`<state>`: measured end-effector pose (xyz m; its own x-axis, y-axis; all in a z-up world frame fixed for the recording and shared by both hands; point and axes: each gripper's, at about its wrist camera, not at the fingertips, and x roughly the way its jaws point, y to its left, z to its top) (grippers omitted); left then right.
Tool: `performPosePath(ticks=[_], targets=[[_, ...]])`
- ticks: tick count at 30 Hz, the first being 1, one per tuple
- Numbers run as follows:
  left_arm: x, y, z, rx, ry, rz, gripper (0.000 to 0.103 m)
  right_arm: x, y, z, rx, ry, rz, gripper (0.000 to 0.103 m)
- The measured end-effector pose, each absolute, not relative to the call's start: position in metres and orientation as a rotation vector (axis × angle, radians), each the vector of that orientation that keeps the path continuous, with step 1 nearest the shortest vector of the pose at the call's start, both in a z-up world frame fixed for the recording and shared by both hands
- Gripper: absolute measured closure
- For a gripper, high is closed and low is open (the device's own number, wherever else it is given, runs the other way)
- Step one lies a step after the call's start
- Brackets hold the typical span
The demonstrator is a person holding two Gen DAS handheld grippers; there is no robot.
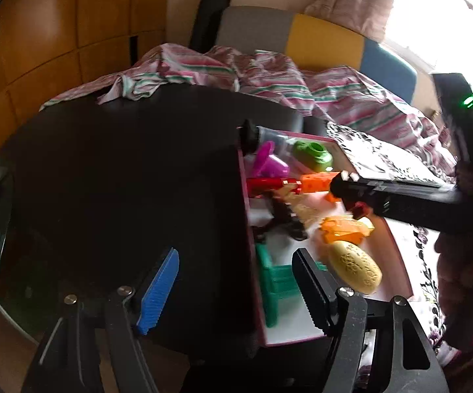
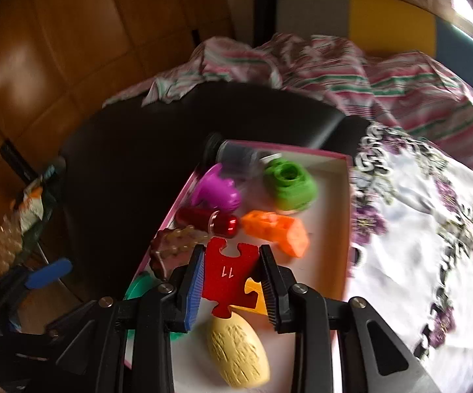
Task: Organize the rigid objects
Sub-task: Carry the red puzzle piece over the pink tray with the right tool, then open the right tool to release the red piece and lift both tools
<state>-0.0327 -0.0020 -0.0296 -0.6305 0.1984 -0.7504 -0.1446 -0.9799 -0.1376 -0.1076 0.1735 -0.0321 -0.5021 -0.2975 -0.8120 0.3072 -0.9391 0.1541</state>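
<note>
A shallow pink-rimmed box (image 2: 341,203) holds several toys: a green ring piece (image 2: 288,183), a purple piece (image 2: 216,190), a red cylinder (image 2: 208,221), an orange block (image 2: 275,235) and a yellow oval (image 2: 238,350). My right gripper (image 2: 231,281) hangs over the box's near part, shut on a red puzzle piece (image 2: 229,271) marked 11. In the left wrist view my left gripper (image 1: 236,291) stands open over the box's left wall (image 1: 247,229), with nothing pressed between its pads. The right gripper (image 1: 351,193) shows there above the toys.
The box lies partly on a dark round table (image 1: 121,170) and partly on a flowered white cloth (image 2: 416,216). A striped crumpled cloth (image 1: 269,78) lies behind. A teal piece (image 1: 279,281) and a brown figure (image 1: 285,216) also lie in the box. Wooden panels stand at the left.
</note>
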Motion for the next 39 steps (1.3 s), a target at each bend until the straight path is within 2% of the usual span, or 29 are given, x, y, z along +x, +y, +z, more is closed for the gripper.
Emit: performPosePath(ticks=[4,7,18,24,26,28,39], targets=[[-0.033,-0.009,-0.035,-1.262,-0.110,2.683,0.030,-0.120,0.163,-0.059,1.399,0.038,-2.432,0.071],[-0.033,-0.010,-0.036,-1.267,-0.102,2.688,0.027,-0.125,0.171,-0.061,1.405,-0.065,-2.425,0.071],[-0.032,-0.006,-0.032,-1.247,-0.061,2.721,0.020,-0.112,0.189,-0.057,1.396,-0.179,-2.486,0.062],[-0.027,-0.004,-0.027,-1.223,-0.053,2.748,0.014,-0.087,0.194,-0.046,1.347,-0.150,-2.605,0.061],[-0.025,-0.002,-0.024,-1.207,-0.044,2.762,0.005,-0.075,0.194,-0.041,1.322,-0.124,-2.650,0.061],[-0.022,0.001,-0.021,-1.187,-0.026,2.781,0.000,-0.063,0.194,-0.038,1.302,-0.099,-2.698,0.061],[-0.001,0.015,-0.008,-1.106,0.040,2.803,0.000,-0.014,0.196,-0.033,1.243,-0.026,-2.858,0.061]])
